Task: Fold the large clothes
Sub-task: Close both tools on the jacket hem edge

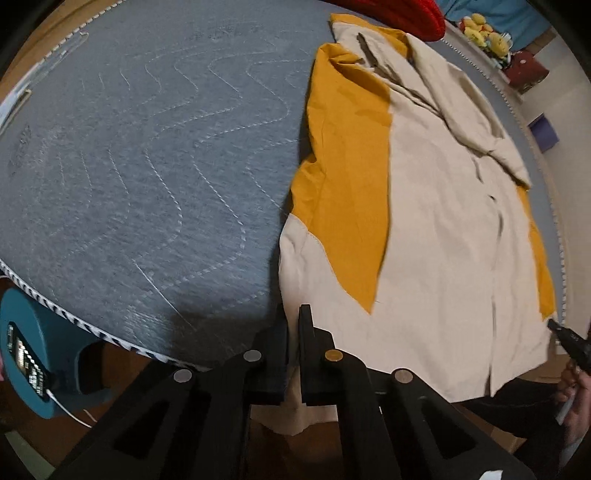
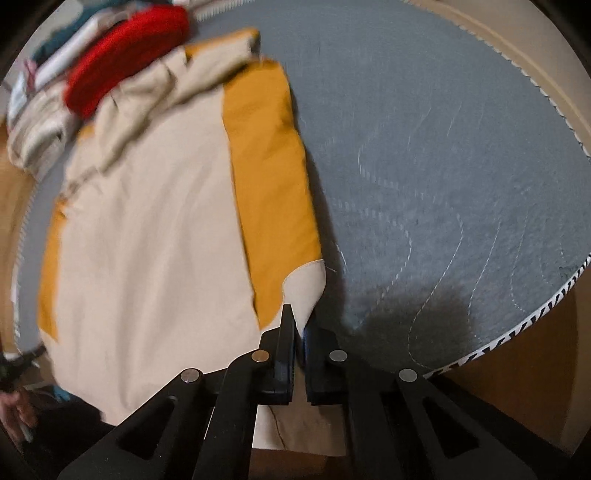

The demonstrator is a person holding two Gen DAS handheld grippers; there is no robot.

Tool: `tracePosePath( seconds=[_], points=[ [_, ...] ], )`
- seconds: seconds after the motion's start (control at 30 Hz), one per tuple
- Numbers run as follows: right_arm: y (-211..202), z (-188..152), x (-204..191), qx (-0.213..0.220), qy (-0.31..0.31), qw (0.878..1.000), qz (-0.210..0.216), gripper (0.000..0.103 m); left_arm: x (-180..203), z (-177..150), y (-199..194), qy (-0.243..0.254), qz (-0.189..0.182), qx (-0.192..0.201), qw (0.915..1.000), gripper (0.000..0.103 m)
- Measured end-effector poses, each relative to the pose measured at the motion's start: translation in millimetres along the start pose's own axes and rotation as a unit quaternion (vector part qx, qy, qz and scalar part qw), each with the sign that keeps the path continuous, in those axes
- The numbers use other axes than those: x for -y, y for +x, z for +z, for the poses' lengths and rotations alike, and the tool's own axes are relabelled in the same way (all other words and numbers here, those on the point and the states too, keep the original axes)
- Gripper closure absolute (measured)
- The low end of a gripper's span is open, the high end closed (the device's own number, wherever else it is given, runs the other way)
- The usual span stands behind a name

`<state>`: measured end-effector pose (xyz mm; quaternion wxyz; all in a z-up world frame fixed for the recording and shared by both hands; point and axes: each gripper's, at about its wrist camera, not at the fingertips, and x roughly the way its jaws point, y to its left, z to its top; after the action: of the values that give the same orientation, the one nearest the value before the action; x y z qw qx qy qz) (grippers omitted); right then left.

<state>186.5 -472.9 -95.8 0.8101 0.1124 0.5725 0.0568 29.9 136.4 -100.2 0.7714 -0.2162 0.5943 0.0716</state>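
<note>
Cream cotton with mustard-yellow panels: through the left wrist camera, that large cream and mustard jacket (image 1: 436,206) lies spread on the grey quilted mattress (image 1: 140,166), its hem hanging over the mattress's near edge. By my judgement you are early in the fold; one sleeve looks laid over the chest, but the body is not yet halved. Your left gripper (image 1: 294,325) sits at the hem's corner, fingers nearly together with cream cloth running between them, so it seems clenched on the jacket. A red knitted garment (image 1: 406,14) rests beyond the collar, and a teal stool (image 1: 40,332) stands beside the mattress, well apart from the jacket.

From the right wrist camera, blurred by motion, the same jacket (image 2: 155,221) covers the side of the mattress (image 2: 443,147) away from the bare quilting. Your right gripper (image 2: 300,325) has its fingers pressed close at the cream corner patch by the mustard panel, cloth pinched between them. Both hem corners appear held; bringing them toward the collar looks like what remains.
</note>
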Motion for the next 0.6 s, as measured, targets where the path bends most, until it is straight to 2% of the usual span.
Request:
tracePosePath(
  seconds=[0.07, 0.13, 0.23, 0.3, 0.37, 0.4, 0.43, 0.47, 0.5, 0.6],
  points=[
    [5.4, 0.3, 4.3, -0.01, 0.009, 1.0, -0.009, 0.098, -2.1, -1.5, 11.9, 0.004, 0.004, -0.025, 0.9997, 0.096],
    [20.6, -1.8, 8.0, -0.041, 0.016, 0.999, -0.021, 0.093, -3.6, -2.2, 22.7, 0.008, 0.027, -0.043, 0.9987, 0.084],
    [40.1, -7.0, 7.8, -0.078, 0.009, 0.996, -0.041, 0.08, -7.7, 1.2, 29.9, 0.002, 0.036, -0.05, 0.9981, 0.08],
    [43.4, -7.8, 1.5, -0.076, -0.011, 0.996, -0.049, 0.072, -7.2, 3.8, 32.3, -0.003, 0.035, -0.045, 0.9984, 0.079],
    [44.9, -9.0, -6.2, -0.074, -0.031, 0.995, -0.061, 0.069, -8.4, 4.0, 32.6, -0.004, 0.036, -0.039, 0.9986, 0.079],
    [45.5, -9.3, -8.2, -0.072, -0.035, 0.995, -0.064, 0.069, -6.3, 4.8, 33.3, 0.0, 0.039, -0.037, 0.9986, 0.08],
    [45.4, -9.6, -9.6, -0.071, -0.038, 0.995, -0.066, 0.07, -0.3, 8.1, 37.0, 0.004, 0.041, -0.035, 0.9985, 0.086],
    [44.9, -9.8, -11.3, -0.067, -0.041, 0.995, -0.062, 0.076, 1.3, 7.4, 36.0, 0.013, 0.043, -0.033, 0.9984, 0.094],
    [45.3, -9.3, -14.8, -0.065, -0.044, 0.995, -0.06, 0.091, 4.7, 8.9, 35.5, 0.016, 0.041, -0.031, 0.9986, 0.097],
    [35.9, -11.2, -19.7, -0.047, -0.05, 0.996, -0.051, 0.098, 11.3, 10.3, 24.5, 0.024, 0.031, -0.011, 0.9992, 0.101]
  ],
)
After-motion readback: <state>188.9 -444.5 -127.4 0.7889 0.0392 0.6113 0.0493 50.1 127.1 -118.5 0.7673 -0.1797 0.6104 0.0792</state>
